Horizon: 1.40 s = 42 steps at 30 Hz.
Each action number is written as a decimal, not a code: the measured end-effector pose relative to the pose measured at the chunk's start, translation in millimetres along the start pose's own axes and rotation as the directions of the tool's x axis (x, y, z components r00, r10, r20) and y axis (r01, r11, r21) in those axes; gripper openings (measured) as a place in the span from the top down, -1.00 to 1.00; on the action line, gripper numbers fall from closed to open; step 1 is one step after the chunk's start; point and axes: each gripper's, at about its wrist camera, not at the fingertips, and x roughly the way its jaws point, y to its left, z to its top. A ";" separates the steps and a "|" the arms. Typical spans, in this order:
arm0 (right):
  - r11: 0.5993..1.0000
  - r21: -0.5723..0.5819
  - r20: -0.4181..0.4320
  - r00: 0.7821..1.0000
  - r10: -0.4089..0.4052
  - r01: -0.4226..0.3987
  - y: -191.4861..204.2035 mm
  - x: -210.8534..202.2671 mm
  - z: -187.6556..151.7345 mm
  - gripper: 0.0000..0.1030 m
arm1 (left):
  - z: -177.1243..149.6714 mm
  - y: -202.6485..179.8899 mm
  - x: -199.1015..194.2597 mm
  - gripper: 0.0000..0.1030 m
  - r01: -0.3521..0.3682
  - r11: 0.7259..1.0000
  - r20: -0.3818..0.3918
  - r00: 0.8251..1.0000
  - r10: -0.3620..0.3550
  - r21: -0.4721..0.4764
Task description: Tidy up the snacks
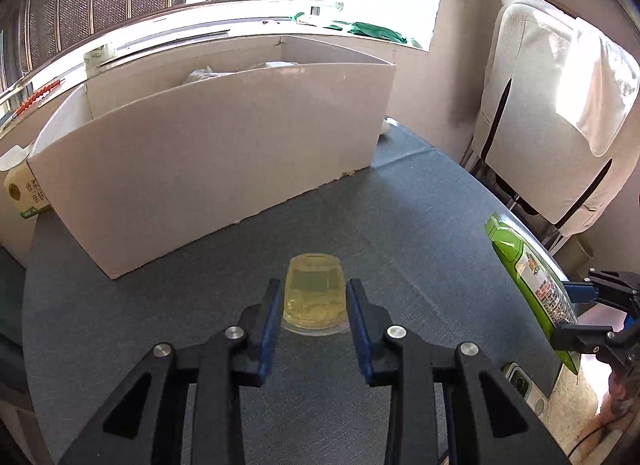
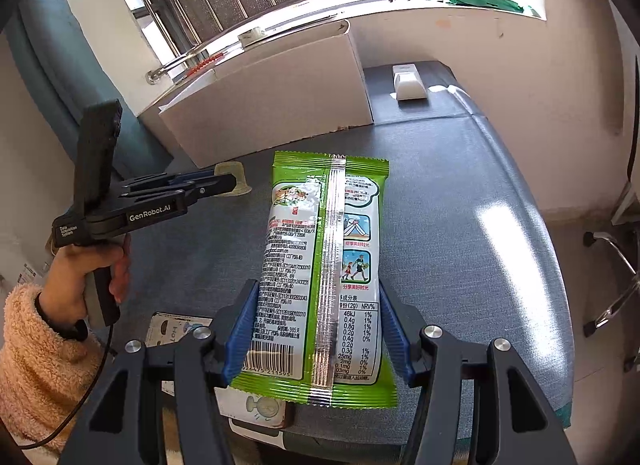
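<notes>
A small clear yellow jelly cup (image 1: 314,293) lies on the grey-blue table between the pads of my left gripper (image 1: 314,301), which touch its sides. In the right wrist view the left gripper (image 2: 234,185) holds the cup (image 2: 236,179) near the box. My right gripper (image 2: 316,317) is shut on a green and white snack bag (image 2: 320,265), back side up, held over the table. The bag also shows in the left wrist view (image 1: 532,281). A large open white cardboard box (image 1: 224,153) stands at the back of the table.
A yellow carton (image 1: 26,193) stands left of the box. A white block (image 2: 408,83) lies at the table's far end. A flat printed pack (image 2: 176,329) lies by the near edge. A white-covered chair (image 1: 552,113) stands to the right, beyond the table edge.
</notes>
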 end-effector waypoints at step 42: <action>0.989 -0.145 0.151 0.988 -0.011 0.033 62.3 83.7 265.6 -1.00 | 143.2 133.6 -88.4 -1.00 -0.106 0.942 0.331 0.919 0.215 -0.317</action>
